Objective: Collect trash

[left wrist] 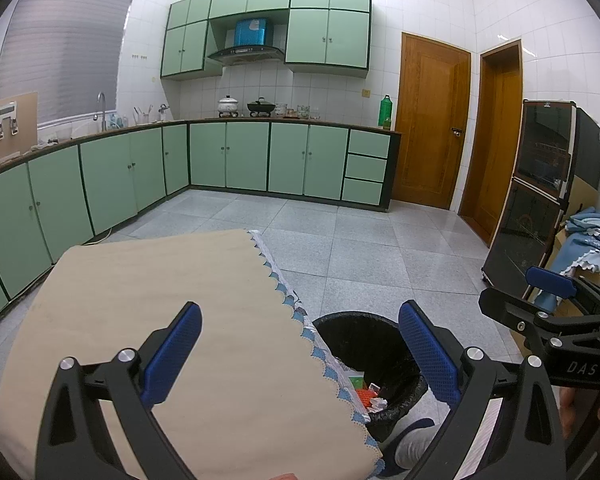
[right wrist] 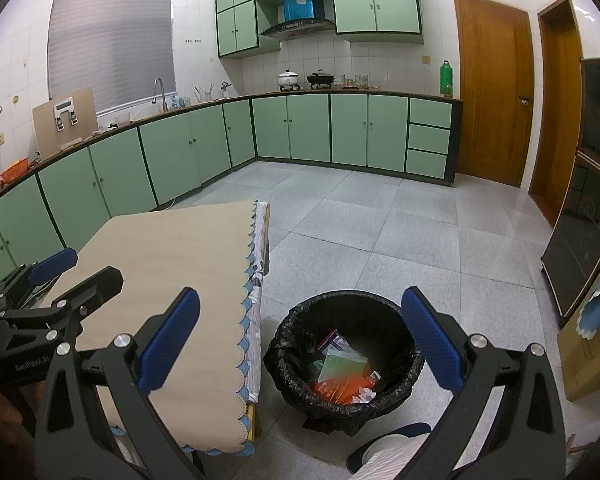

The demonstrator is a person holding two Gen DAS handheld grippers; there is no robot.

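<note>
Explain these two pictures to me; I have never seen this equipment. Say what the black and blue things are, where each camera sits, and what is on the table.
No robot here: a person holds a two-fingered tool in each hand, each carrying a camera looking along its fingers. One picture comes from the left tool, the other from the right tool. Both are open and hold nothing. The table shows only its beige cloth. Beside it on the floor, the black-lined bin already contains wrappers and crumpled paper.

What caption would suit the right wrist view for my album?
Open right tool above a black-lined bin of wrappers, beside a cloth-covered table.
</note>
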